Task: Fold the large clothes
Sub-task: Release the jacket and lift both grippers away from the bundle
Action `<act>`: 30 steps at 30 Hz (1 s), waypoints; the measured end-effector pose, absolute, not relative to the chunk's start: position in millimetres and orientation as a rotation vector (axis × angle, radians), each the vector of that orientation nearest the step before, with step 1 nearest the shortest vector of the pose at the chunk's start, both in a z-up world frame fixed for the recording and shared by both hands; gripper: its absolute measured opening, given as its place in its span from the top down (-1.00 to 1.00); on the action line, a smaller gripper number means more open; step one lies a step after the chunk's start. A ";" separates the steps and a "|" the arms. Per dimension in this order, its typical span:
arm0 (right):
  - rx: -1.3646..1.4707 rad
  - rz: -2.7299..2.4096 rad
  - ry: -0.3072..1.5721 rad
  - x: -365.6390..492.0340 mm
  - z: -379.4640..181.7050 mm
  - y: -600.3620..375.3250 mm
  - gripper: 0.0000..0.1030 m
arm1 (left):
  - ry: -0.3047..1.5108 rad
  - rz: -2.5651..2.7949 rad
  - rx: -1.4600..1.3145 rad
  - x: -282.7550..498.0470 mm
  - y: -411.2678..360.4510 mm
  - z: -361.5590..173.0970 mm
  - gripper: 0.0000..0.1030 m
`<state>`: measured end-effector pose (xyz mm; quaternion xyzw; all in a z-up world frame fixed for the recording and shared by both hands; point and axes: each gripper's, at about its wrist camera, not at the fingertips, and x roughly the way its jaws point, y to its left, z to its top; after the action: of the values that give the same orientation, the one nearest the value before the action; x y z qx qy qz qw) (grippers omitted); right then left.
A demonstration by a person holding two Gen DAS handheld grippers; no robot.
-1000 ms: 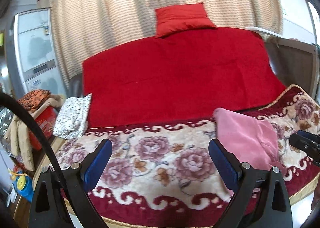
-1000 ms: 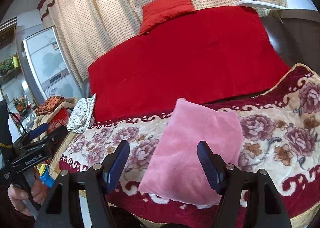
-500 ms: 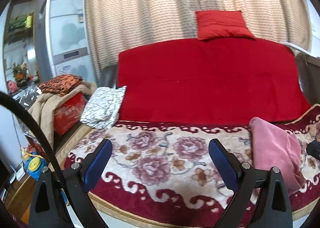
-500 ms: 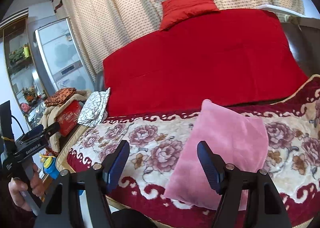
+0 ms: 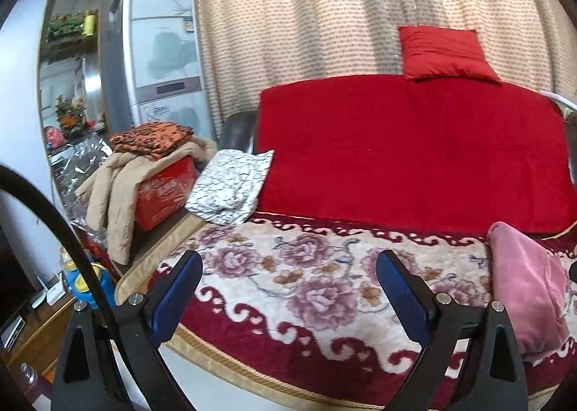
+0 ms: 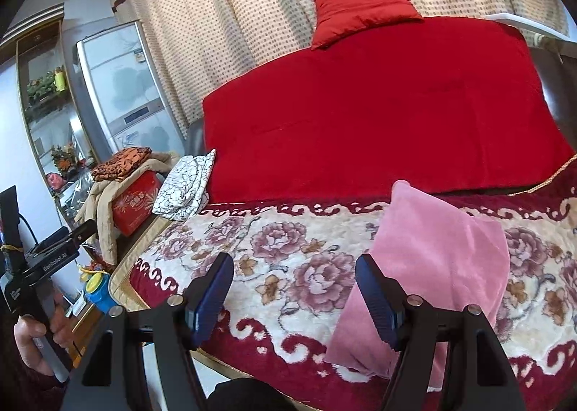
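Both wide and empty: left hand-held gripper (image 5: 288, 288) and right hand-held gripper (image 6: 294, 288), hovering near folded pink garment (image 6: 432, 266).

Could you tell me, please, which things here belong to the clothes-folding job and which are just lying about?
For the job:
- folded pink garment
- black-and-white patterned garment
- left gripper, open
- right gripper, open

Lying about:
- red cushion
- red box
- beige coat
- orange patterned cloth
- floral blanket
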<state>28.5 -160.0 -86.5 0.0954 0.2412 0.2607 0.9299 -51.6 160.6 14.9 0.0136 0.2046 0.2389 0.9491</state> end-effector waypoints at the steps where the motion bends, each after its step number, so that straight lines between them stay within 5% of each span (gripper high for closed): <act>1: 0.193 0.539 0.495 28.8 -86.2 -157.4 -0.43 | 0.416 0.496 0.024 -54.2 164.0 15.1 -0.88; 30: 0.100 0.704 0.459 10.2 -58.4 -78.3 -0.43 | 0.282 0.837 -0.071 -167.9 267.3 54.5 -0.88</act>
<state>10.2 -78.3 -58.4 0.0485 0.2225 0.3414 0.9119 -167.9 267.3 54.5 -0.0345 0.1362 0.4051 0.9034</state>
